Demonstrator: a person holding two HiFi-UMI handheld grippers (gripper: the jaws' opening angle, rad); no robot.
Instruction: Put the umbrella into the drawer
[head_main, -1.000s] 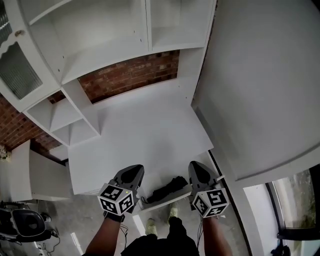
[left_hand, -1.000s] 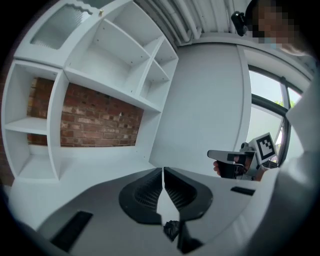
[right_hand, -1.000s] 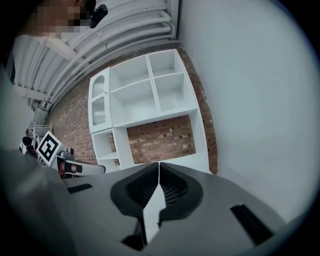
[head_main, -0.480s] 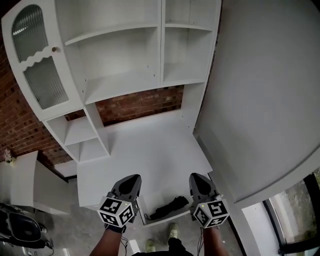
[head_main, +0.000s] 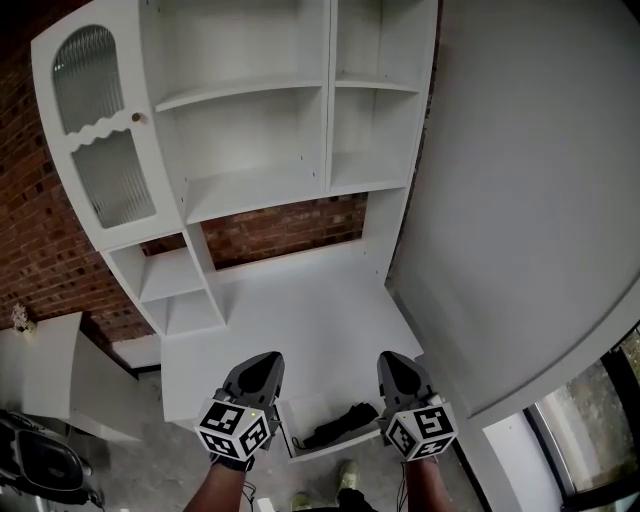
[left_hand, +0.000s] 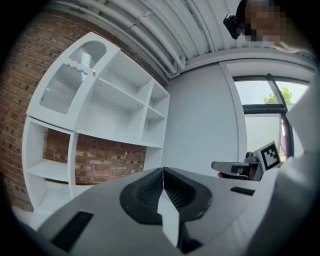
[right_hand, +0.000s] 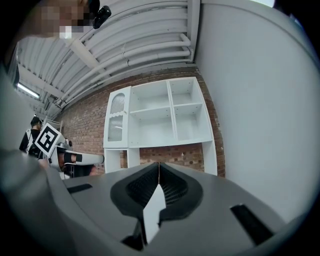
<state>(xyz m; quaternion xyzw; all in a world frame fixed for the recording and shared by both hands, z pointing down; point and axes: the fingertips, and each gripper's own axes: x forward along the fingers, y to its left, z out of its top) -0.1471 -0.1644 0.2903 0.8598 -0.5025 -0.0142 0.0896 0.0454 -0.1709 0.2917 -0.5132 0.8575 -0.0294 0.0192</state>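
A black folded umbrella (head_main: 340, 425) lies in the open white drawer (head_main: 318, 452) under the desk's front edge, seen in the head view between my two grippers. My left gripper (head_main: 268, 356) is held level over the desk's near edge, its jaws shut with nothing between them (left_hand: 162, 172). My right gripper (head_main: 389, 357) is beside it on the right, also level, shut and empty (right_hand: 159, 166). Both point at the white shelf unit (head_main: 260, 150).
The white desk top (head_main: 290, 310) runs to a red brick wall (head_main: 285, 228). A cabinet door with ribbed glass (head_main: 98, 135) stands at the left. A grey wall (head_main: 530, 180) bounds the right. A low white block (head_main: 45, 365) stands at the far left.
Both grippers have risen and the view has tilted up: more of the shelf unit shows. The umbrella stays in the drawer.
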